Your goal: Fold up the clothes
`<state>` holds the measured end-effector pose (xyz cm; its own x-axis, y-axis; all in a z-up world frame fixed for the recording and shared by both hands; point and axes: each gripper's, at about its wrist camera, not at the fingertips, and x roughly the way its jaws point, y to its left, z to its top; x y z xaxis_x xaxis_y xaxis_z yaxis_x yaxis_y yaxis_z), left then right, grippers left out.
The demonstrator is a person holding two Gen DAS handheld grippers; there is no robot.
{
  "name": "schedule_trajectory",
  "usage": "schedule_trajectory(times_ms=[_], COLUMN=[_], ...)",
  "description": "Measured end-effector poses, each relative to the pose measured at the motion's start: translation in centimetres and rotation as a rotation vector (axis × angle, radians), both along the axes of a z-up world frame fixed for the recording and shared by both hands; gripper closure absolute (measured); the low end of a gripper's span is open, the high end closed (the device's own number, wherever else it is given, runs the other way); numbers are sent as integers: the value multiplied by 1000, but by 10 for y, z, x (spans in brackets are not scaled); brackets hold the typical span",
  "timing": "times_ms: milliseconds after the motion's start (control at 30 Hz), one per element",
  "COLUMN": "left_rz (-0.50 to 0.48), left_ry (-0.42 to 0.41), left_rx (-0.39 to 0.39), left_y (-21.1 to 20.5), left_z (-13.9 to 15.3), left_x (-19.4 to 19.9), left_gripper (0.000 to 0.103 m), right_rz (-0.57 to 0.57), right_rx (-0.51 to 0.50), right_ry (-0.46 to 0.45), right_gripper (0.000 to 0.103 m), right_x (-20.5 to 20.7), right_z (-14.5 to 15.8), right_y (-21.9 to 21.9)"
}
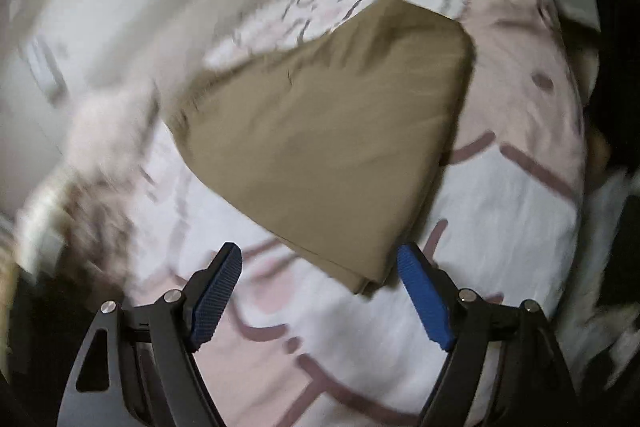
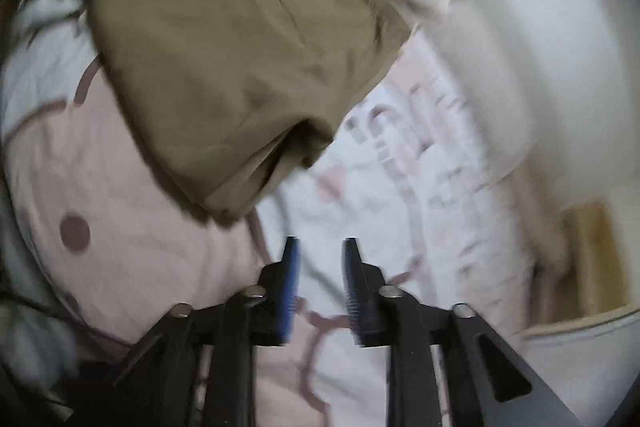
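Left hand-held gripper (image 1: 320, 261) spread, khaki garment's (image 1: 320, 131) corner between.

Folded garment (image 1: 328, 131) lies on the bedspread (image 1: 520, 211), its near corner between the spread fingers of the left gripper (image 1: 320, 267); right gripper (image 2: 318, 247) sits apart, before its layered corner.

The folded garment (image 1: 320, 131) (image 2: 240, 67) is showing plain khaki-tan. The bed cover (image 1: 520, 107) (image 2: 132, 227) under it is showing pale pink and white with mauve lines and dots. The fingers (image 1: 424, 299) (image 2: 290, 291) are showing blue pads on black.
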<state>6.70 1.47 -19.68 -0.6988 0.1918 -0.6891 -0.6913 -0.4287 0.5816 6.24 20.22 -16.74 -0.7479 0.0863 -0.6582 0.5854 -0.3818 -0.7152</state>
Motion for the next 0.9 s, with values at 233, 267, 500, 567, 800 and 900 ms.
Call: schedule_trajectory(times_ms=[233, 267, 500, 567, 800, 900], left_rz=[-166, -189, -216, -223, -87, -44], left_ry=[264, 288, 324, 317, 98, 5], left_rx=[-230, -253, -281, -276, -157, -23], left_y=[25, 27, 37, 40, 51, 45], left_z=[-44, -51, -57, -55, -25, 1], left_x=[27, 28, 13, 11, -34, -50], left_gripper=[22, 22, 20, 25, 96, 97], right_rz=[372, 396, 394, 384, 376, 375], right_rx=[262, 284, 317, 307, 318, 315], right_ry=[261, 285, 353, 362, 381, 381], right_gripper=[14, 14, 14, 14, 14, 14], right_x=[83, 87, 71, 62, 51, 45], right_z=[-51, -59, -87, -88, -96, -94], right_y=[-37, -41, -61, -63, -78, -87])
